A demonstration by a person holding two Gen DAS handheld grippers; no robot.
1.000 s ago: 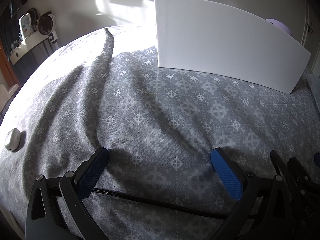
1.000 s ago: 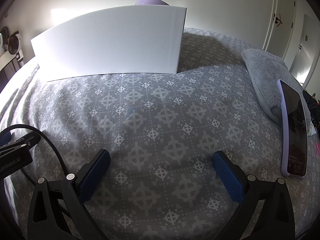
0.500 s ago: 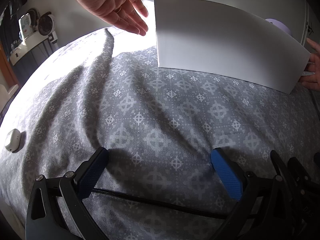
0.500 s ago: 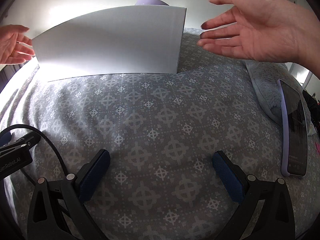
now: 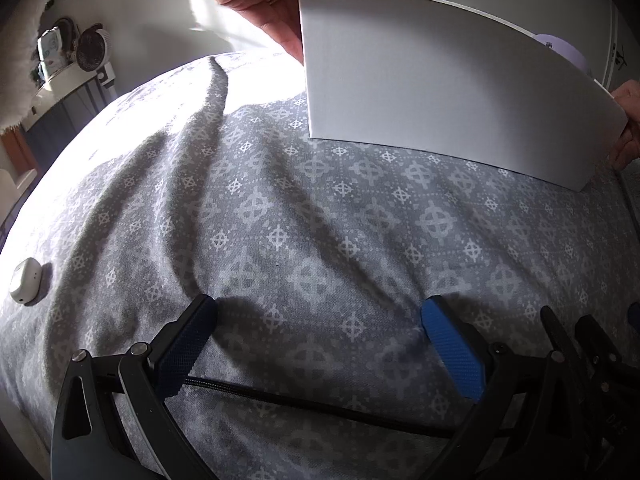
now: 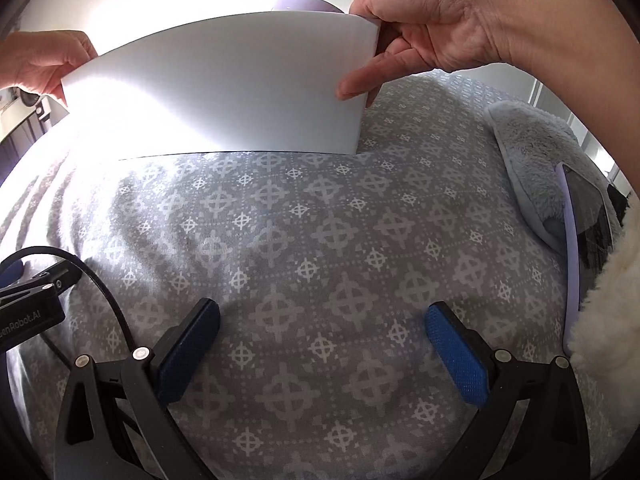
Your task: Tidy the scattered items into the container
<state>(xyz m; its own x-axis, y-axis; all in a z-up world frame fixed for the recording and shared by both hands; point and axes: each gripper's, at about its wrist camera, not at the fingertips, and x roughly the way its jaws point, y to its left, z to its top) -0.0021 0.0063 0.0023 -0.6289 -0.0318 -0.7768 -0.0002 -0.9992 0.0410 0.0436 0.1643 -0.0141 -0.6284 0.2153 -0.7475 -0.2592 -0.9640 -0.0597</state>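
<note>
1. My left gripper (image 5: 318,336) lies on the bed (image 5: 280,220), fingers spread wide — gripping nothing.
2. My right gripper (image 6: 322,336) lies likewise, fingers wide apart and empty.
3. Two bare hands (image 6: 432,28) hold the white board (image 6: 240,84) upright at the bed's far edge.
4. A small white case (image 5: 26,281) sits near the left edge — a phone (image 6: 586,240) near the right.

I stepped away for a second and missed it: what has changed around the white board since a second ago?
Two bare hands came in from above and took hold of the white board: one hand pinches its right end, the other hand its left end. The board stands about where it was. Both grippers, left and right, stayed open on the bedspread; the phone and small white case did not move.
</note>
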